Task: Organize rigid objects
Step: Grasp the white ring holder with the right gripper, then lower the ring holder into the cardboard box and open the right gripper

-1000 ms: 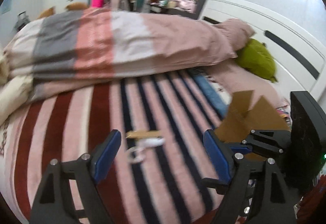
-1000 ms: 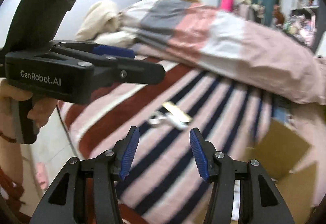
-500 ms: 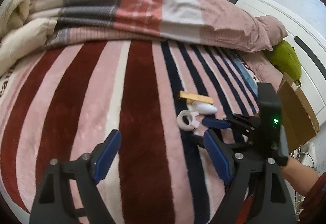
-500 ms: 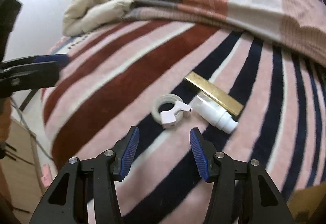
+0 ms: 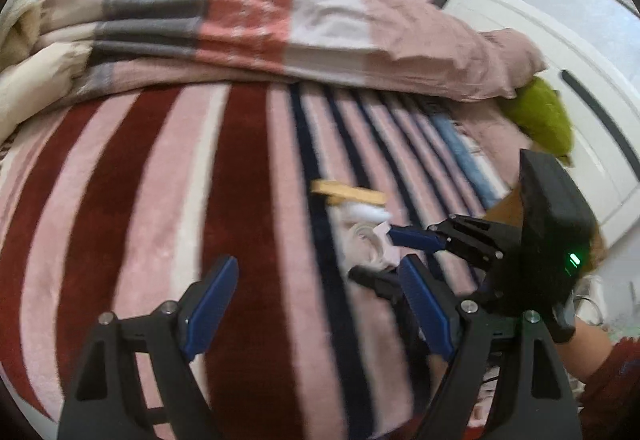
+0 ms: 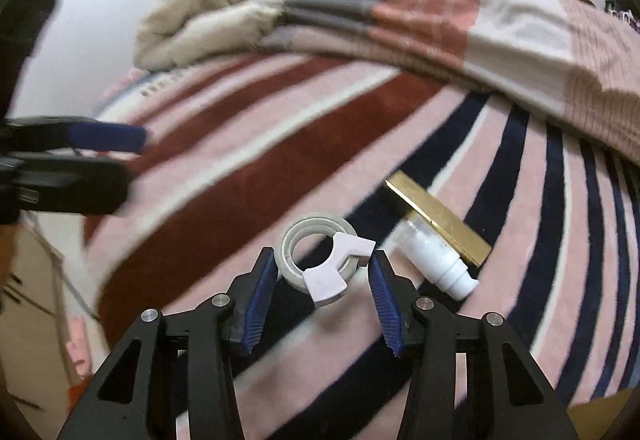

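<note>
A white tape roll in a pale pink dispenser [image 6: 325,260] lies on the striped bedspread [image 6: 224,200]. My right gripper [image 6: 324,272] is open, its blue pads on either side of the dispenser, not closed on it. Right of it lie a white pump bottle [image 6: 436,264] and a flat gold box [image 6: 438,222]. In the left wrist view the same dispenser [image 5: 366,240], bottle [image 5: 366,214] and gold box [image 5: 348,193] show blurred, with the right gripper [image 5: 394,254] at them. My left gripper [image 5: 316,304] is open and empty, over the bedspread to the left.
A folded striped duvet [image 5: 248,12] and cream blanket [image 6: 192,16] lie along the far side of the bed. A cardboard box [image 5: 506,206] stands behind the right gripper, with a green pillow [image 5: 544,118] and white headboard [image 5: 580,80] beyond.
My right gripper has moved forward and down, so its pads now flank the tape dispenser. My left gripper has shifted a little; the view is blurred.
</note>
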Demonstrator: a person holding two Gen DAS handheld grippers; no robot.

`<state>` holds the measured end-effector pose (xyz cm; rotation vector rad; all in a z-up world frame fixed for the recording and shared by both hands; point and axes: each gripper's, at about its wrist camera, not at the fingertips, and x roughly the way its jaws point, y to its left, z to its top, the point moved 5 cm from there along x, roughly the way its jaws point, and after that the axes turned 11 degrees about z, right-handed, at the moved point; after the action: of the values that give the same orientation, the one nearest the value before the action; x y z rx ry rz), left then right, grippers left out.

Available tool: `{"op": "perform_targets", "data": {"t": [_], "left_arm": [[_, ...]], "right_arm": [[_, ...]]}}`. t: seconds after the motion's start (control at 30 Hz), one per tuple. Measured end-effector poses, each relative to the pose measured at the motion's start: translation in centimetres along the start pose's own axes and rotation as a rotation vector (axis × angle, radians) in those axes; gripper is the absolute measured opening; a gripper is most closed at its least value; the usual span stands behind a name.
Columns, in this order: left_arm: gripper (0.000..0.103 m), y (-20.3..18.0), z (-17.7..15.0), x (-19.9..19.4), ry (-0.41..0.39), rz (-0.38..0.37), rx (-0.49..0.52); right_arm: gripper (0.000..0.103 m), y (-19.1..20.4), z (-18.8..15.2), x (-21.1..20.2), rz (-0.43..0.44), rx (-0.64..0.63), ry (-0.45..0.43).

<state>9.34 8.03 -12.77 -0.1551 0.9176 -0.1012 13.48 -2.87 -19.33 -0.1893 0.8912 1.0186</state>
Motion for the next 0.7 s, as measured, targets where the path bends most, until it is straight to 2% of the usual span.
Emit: {"op": "perform_targets", "data": {"t": [0.1,0.17,0.23,0.27,0.33,0.43,0.5,0.7], "left_arm": [[0.080,-3.0,1.0,-1.2,-0.011,-0.084,0.024],[0.074,-5.4,1.7,-2.1,-0.019,-0.136,0.048],[0.062,-7.7,2.2,-2.8,-0.017,-0.189,0.072],[0.059,-9.2,2.5,-3.2,-0.016,-0.219,0.088],[0.046,-11.7,3.0,-3.6,-0.016,-0.258,0.113],[0.034,-15.1,3.9,-3.6,-0.020,-0.274,0.149],[0.030,-17.2,4.3,-3.3,-0.009,-0.289,0.167],[0.030,-24.9,5.0,-1.1,0.030,-0.329,0.268]], "right_arm": [[0.043,2.1,0.4,-3.6,0.009,-0.054,-0.045],[0.043,3.3,0.5,-6.5,0.010,-0.079,-0.076],[0.043,4.0,0.8,-8.6,-0.002,-0.095,-0.106],[0.043,4.3,0.8,-9.9,-0.011,-0.102,-0.124],[0.043,4.5,0.7,-12.8,-0.033,-0.108,-0.160],[0.043,3.9,0.4,-15.7,-0.061,-0.106,-0.192],[0.043,2.9,-0.3,-17.8,-0.102,-0.101,-0.214],[0.043,-1.7,-3.0,-22.4,-0.175,-0.021,-0.234]]}}
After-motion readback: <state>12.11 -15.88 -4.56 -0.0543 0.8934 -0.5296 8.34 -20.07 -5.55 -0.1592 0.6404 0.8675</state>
